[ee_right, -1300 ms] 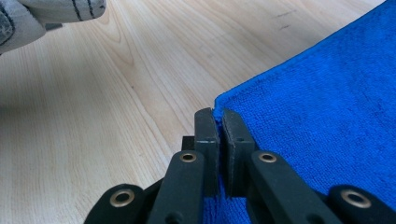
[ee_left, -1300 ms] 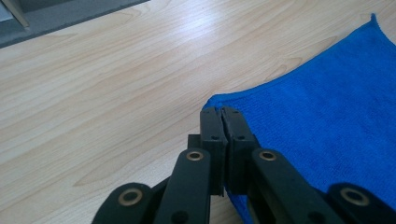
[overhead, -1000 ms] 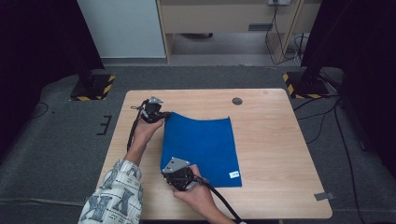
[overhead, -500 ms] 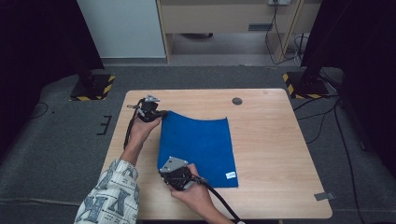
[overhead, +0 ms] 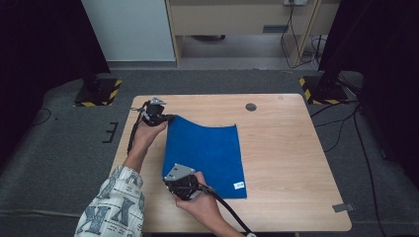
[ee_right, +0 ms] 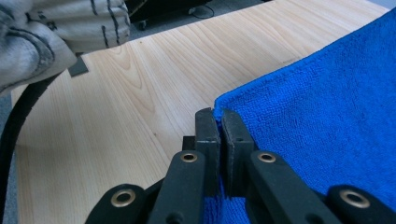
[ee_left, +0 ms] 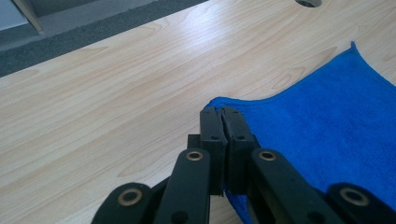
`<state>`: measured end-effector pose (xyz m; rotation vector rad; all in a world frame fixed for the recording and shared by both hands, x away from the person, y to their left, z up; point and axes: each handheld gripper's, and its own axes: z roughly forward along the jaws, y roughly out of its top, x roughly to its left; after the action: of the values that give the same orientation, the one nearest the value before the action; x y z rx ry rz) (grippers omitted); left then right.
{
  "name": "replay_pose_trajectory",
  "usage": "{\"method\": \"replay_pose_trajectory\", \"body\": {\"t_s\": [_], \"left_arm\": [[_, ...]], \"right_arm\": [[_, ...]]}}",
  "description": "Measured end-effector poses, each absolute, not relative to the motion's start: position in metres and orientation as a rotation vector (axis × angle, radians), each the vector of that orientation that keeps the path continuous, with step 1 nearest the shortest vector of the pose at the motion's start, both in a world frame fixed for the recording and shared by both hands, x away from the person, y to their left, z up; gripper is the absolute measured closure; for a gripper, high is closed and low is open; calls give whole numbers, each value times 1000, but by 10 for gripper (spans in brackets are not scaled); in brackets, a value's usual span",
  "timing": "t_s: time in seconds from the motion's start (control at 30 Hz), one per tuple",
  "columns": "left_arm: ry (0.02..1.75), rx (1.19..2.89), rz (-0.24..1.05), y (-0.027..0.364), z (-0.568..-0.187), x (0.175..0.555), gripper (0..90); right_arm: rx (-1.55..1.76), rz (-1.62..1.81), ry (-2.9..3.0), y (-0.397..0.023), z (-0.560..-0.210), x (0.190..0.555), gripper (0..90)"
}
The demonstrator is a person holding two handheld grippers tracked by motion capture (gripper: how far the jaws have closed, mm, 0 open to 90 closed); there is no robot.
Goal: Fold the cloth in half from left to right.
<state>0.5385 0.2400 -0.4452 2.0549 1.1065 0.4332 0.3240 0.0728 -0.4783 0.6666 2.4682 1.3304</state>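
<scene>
On table [overhead: 286, 148]: blue cloth [overhead: 207, 153] corners pinched in both claws.

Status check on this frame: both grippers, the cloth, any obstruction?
Left gripper shut on blue cloth far-left corner. Right gripper shut on near-left corner. Corners lifted, rest flat on table. Nothing in the way.

The tiny white tag [overhead: 238, 185] on the blue cloth [overhead: 207, 153] is way too small to read. The cloth's pinched corners sit hidden between the black jaws.

wooden table [overhead: 291, 163], grey carpet [overhead: 64, 163], yellow-black striped bases [overhead: 99, 92]
</scene>
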Motion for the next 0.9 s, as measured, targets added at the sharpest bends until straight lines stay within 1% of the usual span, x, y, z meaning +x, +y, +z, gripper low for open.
{"method": "replay_pose_trajectory", "body": {"t_s": [0.6,0.9], "left_arm": [[1109,2049,425,252,-442,537,886],[1111,2047,431,267,-438,533,886]], "right_arm": [[633,1362,2458,88,-468,322,876],[628,1381,2464,100,-467,321,876]]}}
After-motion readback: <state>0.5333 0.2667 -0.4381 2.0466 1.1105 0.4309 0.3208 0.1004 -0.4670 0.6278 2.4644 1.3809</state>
